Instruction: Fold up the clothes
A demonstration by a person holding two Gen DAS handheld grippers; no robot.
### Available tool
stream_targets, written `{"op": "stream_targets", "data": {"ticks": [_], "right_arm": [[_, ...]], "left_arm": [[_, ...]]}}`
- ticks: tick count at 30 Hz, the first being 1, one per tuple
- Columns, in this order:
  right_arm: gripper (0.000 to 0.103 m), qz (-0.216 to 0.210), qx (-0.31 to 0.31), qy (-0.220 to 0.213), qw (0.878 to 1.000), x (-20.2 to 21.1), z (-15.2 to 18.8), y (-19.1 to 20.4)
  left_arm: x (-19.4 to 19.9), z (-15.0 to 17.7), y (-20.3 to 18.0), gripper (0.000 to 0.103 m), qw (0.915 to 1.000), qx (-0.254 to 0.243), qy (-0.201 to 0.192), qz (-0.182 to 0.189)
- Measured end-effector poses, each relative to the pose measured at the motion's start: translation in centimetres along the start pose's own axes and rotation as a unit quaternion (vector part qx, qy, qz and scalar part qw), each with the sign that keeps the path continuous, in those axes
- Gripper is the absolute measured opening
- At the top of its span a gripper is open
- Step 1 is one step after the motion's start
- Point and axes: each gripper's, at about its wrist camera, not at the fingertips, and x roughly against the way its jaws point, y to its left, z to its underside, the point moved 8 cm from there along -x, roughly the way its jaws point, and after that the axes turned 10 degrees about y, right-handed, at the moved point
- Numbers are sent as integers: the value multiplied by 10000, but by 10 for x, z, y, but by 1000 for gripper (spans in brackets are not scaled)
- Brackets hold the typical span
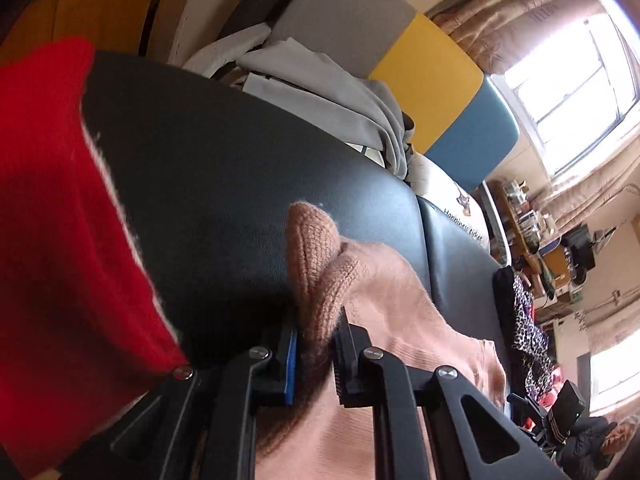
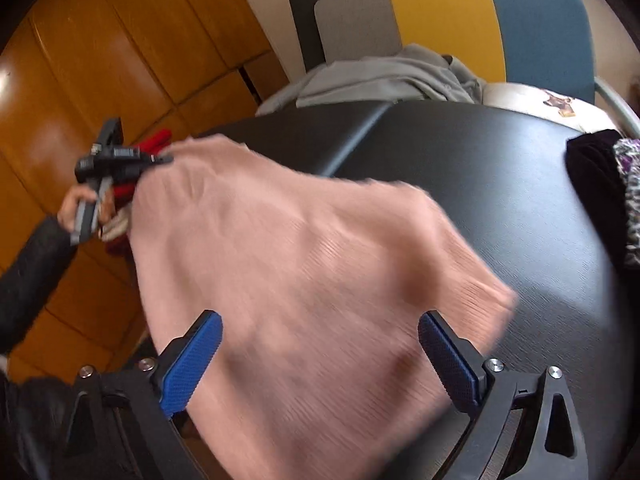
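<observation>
From the left wrist camera, the left gripper [image 1: 316, 354] is pinching a bunched fold of a pink knit sweater [image 1: 384, 304], its jaws drawn narrow with the knit standing up between the pads. The rest of the garment is trailing down and to the right over a black padded table [image 1: 224, 168]. A red knit garment [image 1: 52, 208] is lying at the table's left edge, and a heap of grey clothing [image 1: 340, 96] is sitting beyond the far edge against a chair back panelled in grey, yellow and blue [image 1: 432, 72]. A leopard-print cloth [image 1: 524, 320] is hanging at the right, with a person seated far off in the lower corner.

From the right wrist camera, the right gripper [image 2: 320, 360] is standing wide, its blue pads [image 2: 192, 364] on either side of the sweater's [image 2: 304, 264] near edge; the blur leaves it unclear whether they touch the cloth, and they are not pressing on it. Across the spread, the left gripper [image 2: 160, 159] is holding the sweater's far left corner above the table [image 2: 480, 168], a hand [image 2: 80, 204] in a dark sleeve working its handle.

Judging by this, the fold is barely begun: the sweater is rumpled, draped partly over the table's near edge, and no crease is made. The right jaws would have to close on a corner before the sweater can be stretched flat. The red garment [image 2: 156, 142] and a dark cloth [image 2: 596, 176] at the right are crowding the table's sides, though its middle is offering room.
</observation>
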Motion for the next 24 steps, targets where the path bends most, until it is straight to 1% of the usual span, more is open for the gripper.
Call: {"op": "stream_targets", "data": {"ticks": [1,5,7,8,10,11,13,16,20,24], "right_arm": [[93,-18,81,90,9999,-1,1,0],[89,-74,480,456,9978,-10,5,7],[84,35,743,719,9946,-24,8,10],[83,100,850,854,9927,-31,11,8],[83,345,1083,1115,9873,-46,19,2],[83,441,1221,1090,9855,-49,20,1],[83,482,1201,966,9869,-50,20,-2],[84,514,1151,752,9892,-49,23,-4],[86,510,1073,497,9917,-46,28,-6],[91,509,1031,311,9929,-47,30,-5]], "left_arm": [[2,-1,-2,13,10000,-25,7,3],[12,1,-22,13,9996,-25,105,261],[15,3,-34,13,9990,-52,161,417],[18,5,-40,13,9985,-68,180,513],[24,9,-53,13,9959,-6,210,879],[28,13,-61,13,9939,14,207,1084],[37,20,-77,13,9886,55,201,1494],[52,34,-107,13,9758,124,128,2180],[60,55,-156,13,9617,133,110,2737],[46,69,-211,13,9535,68,237,3005]]}}
